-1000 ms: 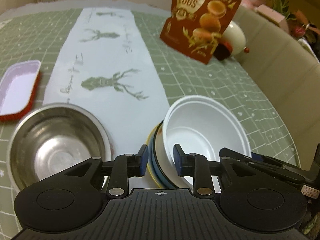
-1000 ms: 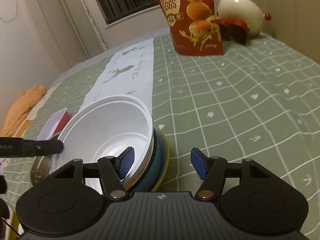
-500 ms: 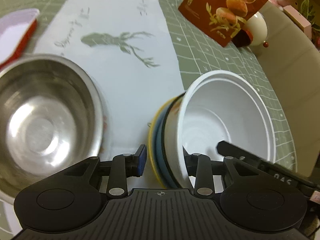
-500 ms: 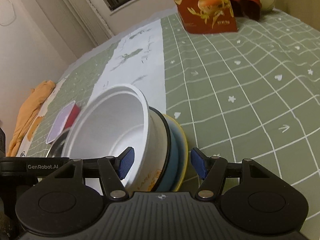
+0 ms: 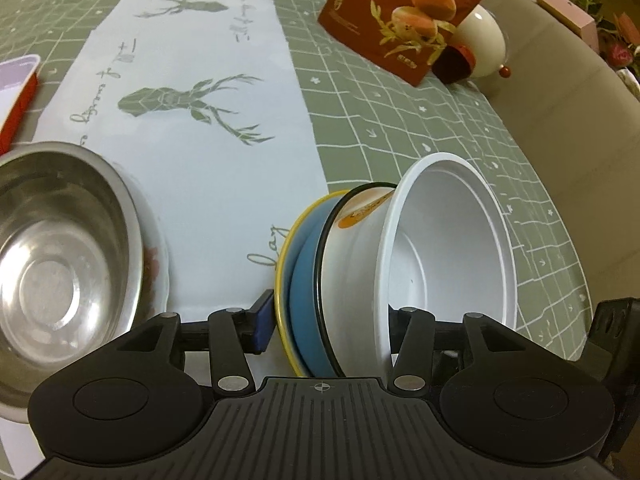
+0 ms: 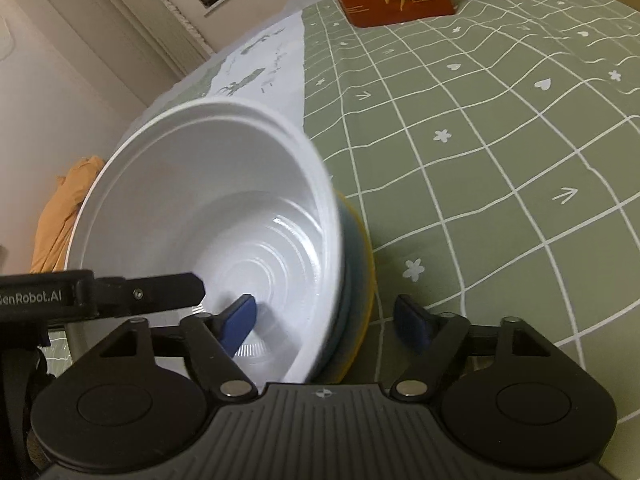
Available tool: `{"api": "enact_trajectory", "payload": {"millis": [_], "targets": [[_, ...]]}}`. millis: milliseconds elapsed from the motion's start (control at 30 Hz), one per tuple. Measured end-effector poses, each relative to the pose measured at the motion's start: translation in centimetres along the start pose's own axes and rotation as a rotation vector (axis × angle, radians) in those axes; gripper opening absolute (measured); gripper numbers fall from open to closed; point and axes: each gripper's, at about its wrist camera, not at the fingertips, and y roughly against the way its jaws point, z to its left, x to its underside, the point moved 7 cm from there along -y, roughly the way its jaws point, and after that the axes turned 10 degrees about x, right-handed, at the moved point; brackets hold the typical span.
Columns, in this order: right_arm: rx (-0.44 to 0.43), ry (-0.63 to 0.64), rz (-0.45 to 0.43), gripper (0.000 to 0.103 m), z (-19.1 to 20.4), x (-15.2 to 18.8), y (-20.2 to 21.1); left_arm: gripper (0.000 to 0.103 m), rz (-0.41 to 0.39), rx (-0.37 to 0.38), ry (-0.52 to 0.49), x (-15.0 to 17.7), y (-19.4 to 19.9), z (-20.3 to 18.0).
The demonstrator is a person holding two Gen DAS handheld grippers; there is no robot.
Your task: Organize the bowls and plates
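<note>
A white plastic bowl (image 5: 448,248) sits nested in a blue bowl (image 5: 306,300) on a yellow-rimmed plate (image 5: 282,264). My left gripper (image 5: 328,328) straddles the stack's near left rim. Its jaws are opening, with the left pad (image 5: 264,326) just outside the plate and the other finger inside the white bowl. In the right wrist view, my right gripper (image 6: 326,324) straddles the right rim of the white bowl (image 6: 224,184), jaws opening. One pad (image 6: 240,322) is inside the bowl and one (image 6: 412,322) is outside the plate (image 6: 366,280). Neither pad presses.
A steel bowl (image 5: 60,272) rests on a white plate (image 5: 160,264) to the left of the stack. Further off are a red-and-white tray (image 5: 16,92), a brown snack bag (image 5: 408,12) and a white egg-shaped ornament (image 5: 484,44). An orange cloth (image 6: 64,208) lies beyond the table edge.
Both grippers have come down closer to the bowl stack and their jaws have widened. Each now has a rim of the stack between its fingers.
</note>
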Motion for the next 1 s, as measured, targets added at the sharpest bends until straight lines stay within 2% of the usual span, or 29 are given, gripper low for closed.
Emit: {"api": "enact_trajectory", "payload": {"millis": [133, 233, 300, 467, 633, 733, 833, 933, 1000], "targets": [[-0.026, 0.007, -0.017, 0.093, 0.5, 0.4, -0.1, 0.051, 0.002, -0.009, 0.006, 0.1, -0.2, 0.3], [-0.08, -0.003, -0.012, 0.1, 0.8, 1.0, -0.2, 0.051, 0.003, -0.004, 0.005, 0.1, -0.2, 0.3], [-0.111, -0.015, -0.008, 0.101, 1.0, 1.4, -0.1, 0.051, 0.005, -0.005, -0.005, 0.2, -0.2, 0.1], [-0.11, 0.021, 0.012, 0.102, 1.5, 1.4, -0.1, 0.051, 0.008, -0.01, -0.006, 0.3, -0.2, 0.1], [-0.109, 0.076, 0.074, 0.102, 2.0, 1.3, -0.3, 0.05, 0.009, -0.005, 0.001, 0.3, -0.2, 0.2], [-0.132, 0.1, 0.091, 0.102, 1.8, 1.2, -0.4, 0.05, 0.006, 0.0, 0.004, 0.4, -0.1, 0.3], [-0.172, 0.102, 0.151, 0.102, 1.2, 0.5, -0.5, 0.047, 0.006, 0.009, 0.012, 0.4, 0.0, 0.6], [-0.136, 0.018, 0.163, 0.102, 0.1, -0.3, -0.2, 0.047, 0.009, 0.015, 0.025, 0.4, 0.0, 0.9], [-0.064, 0.067, 0.168, 0.102, 0.5, -0.4, 0.0, 0.047, 0.011, 0.017, 0.031, 0.4, 0.0, 1.0]]}}
